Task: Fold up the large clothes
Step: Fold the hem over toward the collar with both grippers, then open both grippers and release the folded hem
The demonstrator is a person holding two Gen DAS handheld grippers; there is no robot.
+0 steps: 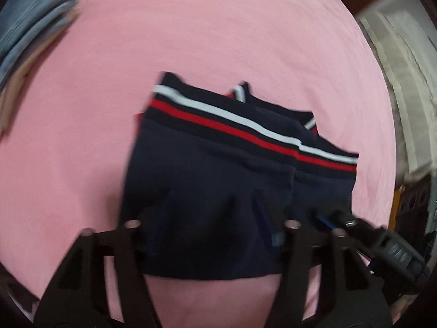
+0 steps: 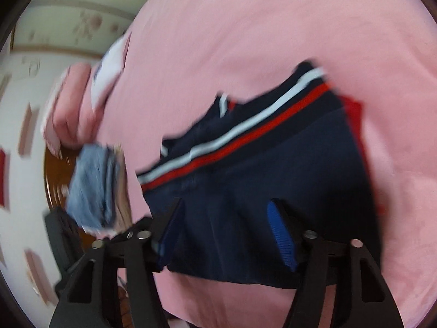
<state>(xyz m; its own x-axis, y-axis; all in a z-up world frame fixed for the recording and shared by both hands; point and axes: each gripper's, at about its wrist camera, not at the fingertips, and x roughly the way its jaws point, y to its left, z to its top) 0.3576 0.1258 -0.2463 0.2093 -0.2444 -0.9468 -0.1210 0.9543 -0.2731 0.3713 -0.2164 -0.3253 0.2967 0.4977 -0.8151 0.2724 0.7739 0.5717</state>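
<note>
Navy garment [image 1: 213,180] lies folded on pink bed [image 1: 218,32]. Left tool [image 1: 210,218] and right tool [image 2: 226,218] straddle near edge, jaws parted; contact unclear through blur. I judge final fold underway. Next: pinch edge, fold toward striped band [image 1: 245,125].

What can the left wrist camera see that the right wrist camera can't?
Only the left wrist view shows the right gripper poking in at the lower right edge, and pale cloth off to the right. Only the right wrist view shows the flowery wall and a pink bundle. Both show the navy garment with white and red stripes, the pink sheet, and the blue folded stack. It's all a bit blurry.
</note>
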